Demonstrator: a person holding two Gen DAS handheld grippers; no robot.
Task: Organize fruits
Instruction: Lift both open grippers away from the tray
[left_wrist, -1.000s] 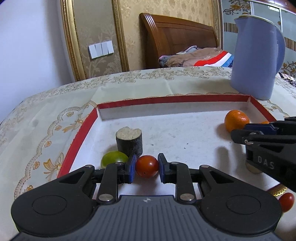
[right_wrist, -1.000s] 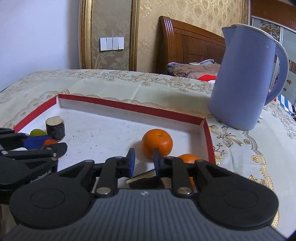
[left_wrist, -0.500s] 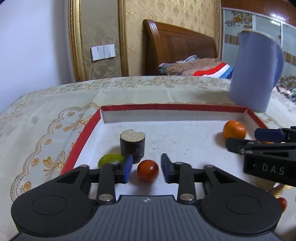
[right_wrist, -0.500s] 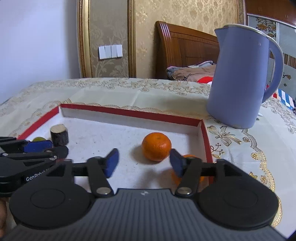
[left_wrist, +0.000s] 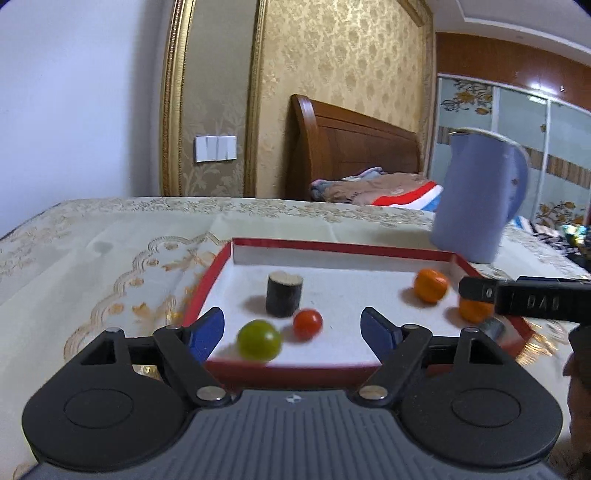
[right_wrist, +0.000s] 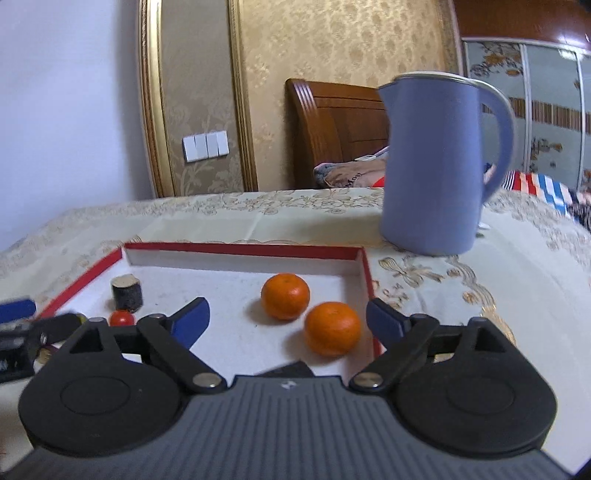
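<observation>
Both grippers point slightly downward toward the red-rimmed tray. The left gripper has just been opening; its jaws stand wide, gripping nothing, with the green fruit and red tomato lying free on the tray floor between them. The right gripper has likewise just been opening and stands wide and empty, two oranges resting loose ahead of it. A dark cylindrical block stands upright behind the tomato. A blue jug stands on the tablecloth beyond the tray. Lettering on the right gripper's side, seen from the left wrist, is blurred.
</observation>
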